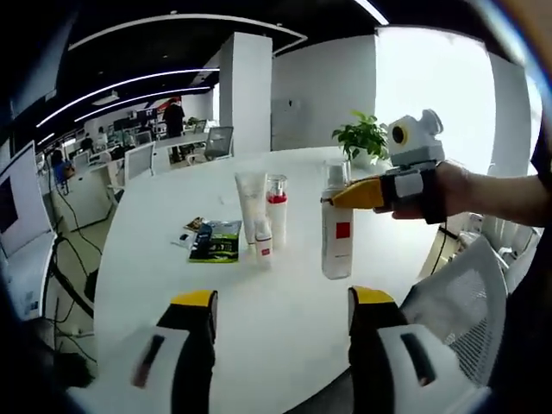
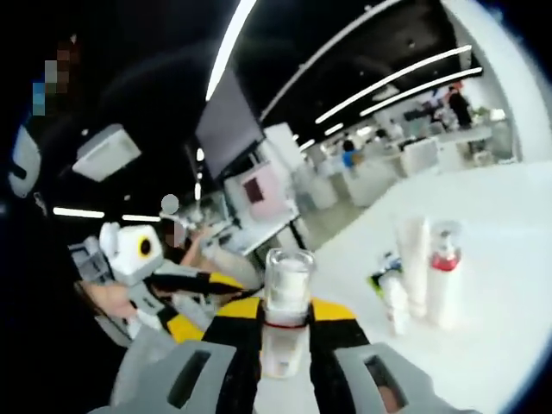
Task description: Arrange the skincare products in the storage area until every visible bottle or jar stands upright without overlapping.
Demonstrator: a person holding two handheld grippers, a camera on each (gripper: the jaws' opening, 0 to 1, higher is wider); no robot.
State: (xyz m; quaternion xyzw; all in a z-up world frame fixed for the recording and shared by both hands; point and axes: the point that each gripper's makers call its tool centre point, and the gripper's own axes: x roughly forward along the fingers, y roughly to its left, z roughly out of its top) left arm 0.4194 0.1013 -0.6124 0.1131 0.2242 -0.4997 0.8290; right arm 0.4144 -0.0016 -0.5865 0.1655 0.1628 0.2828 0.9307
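- Placement looks like the step in hand: the right gripper (image 1: 358,195) clamps the neck of a tall clear bottle (image 1: 336,226) with a red label, which stands upright right of centre in the left gripper view, its base apparently on the white table (image 1: 285,332).
- In the right gripper view the bottle's clear cap rises at lower centre between the yellow-tipped jaws, which press against the neck from both sides.
- The left gripper (image 1: 280,302) hangs low at the bottom of its own view, jaws spread wide with nothing between them.
- Just left of the bottle stand a white tube (image 1: 251,207), a pump bottle with a red collar (image 1: 277,210) and a small bottle (image 1: 263,242), all upright and close together; a green packet (image 1: 216,241) lies flat beside them.
- The next move probably calls for releasing the neck gently and lifting away without tipping the bottle.
- The table is round and glossy, with a potted plant (image 1: 361,138) at its far edge; around it lies an open office with desks, ceiling light strips and a white pillar (image 1: 246,90).
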